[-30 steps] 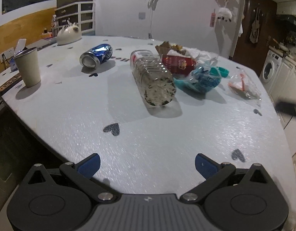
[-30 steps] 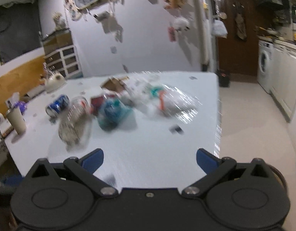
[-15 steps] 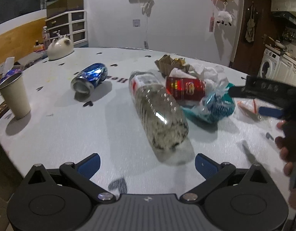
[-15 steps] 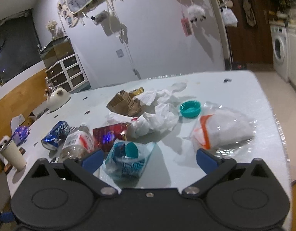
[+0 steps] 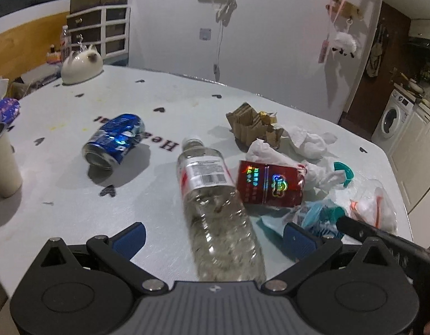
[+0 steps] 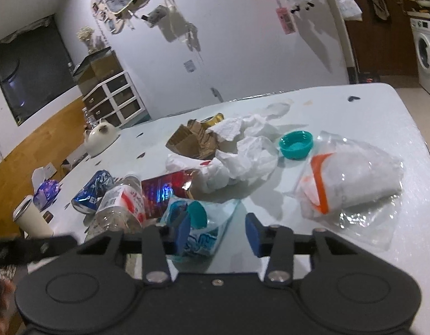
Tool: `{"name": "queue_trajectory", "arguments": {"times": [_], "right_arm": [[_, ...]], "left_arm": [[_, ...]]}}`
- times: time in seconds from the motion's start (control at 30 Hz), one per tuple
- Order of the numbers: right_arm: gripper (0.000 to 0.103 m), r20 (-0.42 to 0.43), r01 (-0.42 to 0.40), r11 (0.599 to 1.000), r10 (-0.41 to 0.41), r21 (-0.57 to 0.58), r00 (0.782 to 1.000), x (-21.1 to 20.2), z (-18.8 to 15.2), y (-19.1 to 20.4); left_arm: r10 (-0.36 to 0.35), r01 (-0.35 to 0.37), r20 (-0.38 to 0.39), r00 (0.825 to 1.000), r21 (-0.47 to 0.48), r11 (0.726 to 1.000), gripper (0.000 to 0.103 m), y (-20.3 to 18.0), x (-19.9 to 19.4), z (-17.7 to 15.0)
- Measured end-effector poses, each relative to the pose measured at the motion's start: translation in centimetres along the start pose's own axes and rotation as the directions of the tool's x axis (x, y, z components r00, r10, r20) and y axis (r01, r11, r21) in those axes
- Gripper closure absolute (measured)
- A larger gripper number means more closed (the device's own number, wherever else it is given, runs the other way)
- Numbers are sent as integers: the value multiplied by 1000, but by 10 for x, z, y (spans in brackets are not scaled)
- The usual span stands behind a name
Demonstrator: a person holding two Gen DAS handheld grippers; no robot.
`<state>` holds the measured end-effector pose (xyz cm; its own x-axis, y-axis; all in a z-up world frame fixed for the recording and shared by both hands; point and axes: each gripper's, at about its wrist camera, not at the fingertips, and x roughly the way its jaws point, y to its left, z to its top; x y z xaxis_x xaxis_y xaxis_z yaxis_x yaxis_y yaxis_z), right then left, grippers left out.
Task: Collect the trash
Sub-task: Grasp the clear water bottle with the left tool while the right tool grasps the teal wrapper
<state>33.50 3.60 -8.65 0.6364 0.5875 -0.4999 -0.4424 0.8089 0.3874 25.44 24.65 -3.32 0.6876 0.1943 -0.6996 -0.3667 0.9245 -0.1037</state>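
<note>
Trash lies on a white table [image 5: 61, 195]. A clear plastic bottle [image 5: 215, 209] lies on its side, its base between the open fingers of my left gripper [image 5: 213, 236]. Beside it are a crushed blue can [image 5: 114, 141], a red carton [image 5: 270, 185], crumpled tissues [image 5: 310, 142], torn cardboard [image 5: 254, 125] and a teal cap [image 6: 296, 143]. My right gripper [image 6: 219, 234] is partly closed, its fingers around one end of a blue-and-white wrapper [image 6: 198, 229]. A clear bag with an orange strip [image 6: 351, 178] lies to its right.
A beige cup [image 5: 1, 162] stands at the table's left edge. A white cat-shaped teapot [image 5: 81, 67] sits at the far left. The table's right edge [image 6: 427, 150] drops to the floor, with a washing machine [image 5: 391, 117] beyond.
My left gripper has moved forward until the bottle's base lies between its fingers. My right gripper has come down to the blue-and-white wrapper and its fingers have narrowed.
</note>
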Motion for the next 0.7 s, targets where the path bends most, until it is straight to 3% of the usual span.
{"name": "queue_trajectory", "arguments": {"times": [0.17, 0.23, 0.6, 0.7], "right_arm": [[82, -9, -15, 997, 14, -79, 1000, 2, 6, 8], [84, -8, -7, 996, 7, -93, 1000, 2, 10, 10], [86, -63, -19, 988, 9, -155, 998, 20, 17, 12], [91, -85, -9, 985, -6, -174, 996, 27, 17, 14]], "left_arm": [[4, -4, -43, 999, -9, 1000, 0, -12, 24, 10], [19, -20, -52, 998, -14, 1000, 0, -14, 32, 13], [112, -112, -99, 989, 7, 994, 1, -18, 62, 21], [125, -125, -106, 987, 5, 992, 4, -17, 65, 21]]}}
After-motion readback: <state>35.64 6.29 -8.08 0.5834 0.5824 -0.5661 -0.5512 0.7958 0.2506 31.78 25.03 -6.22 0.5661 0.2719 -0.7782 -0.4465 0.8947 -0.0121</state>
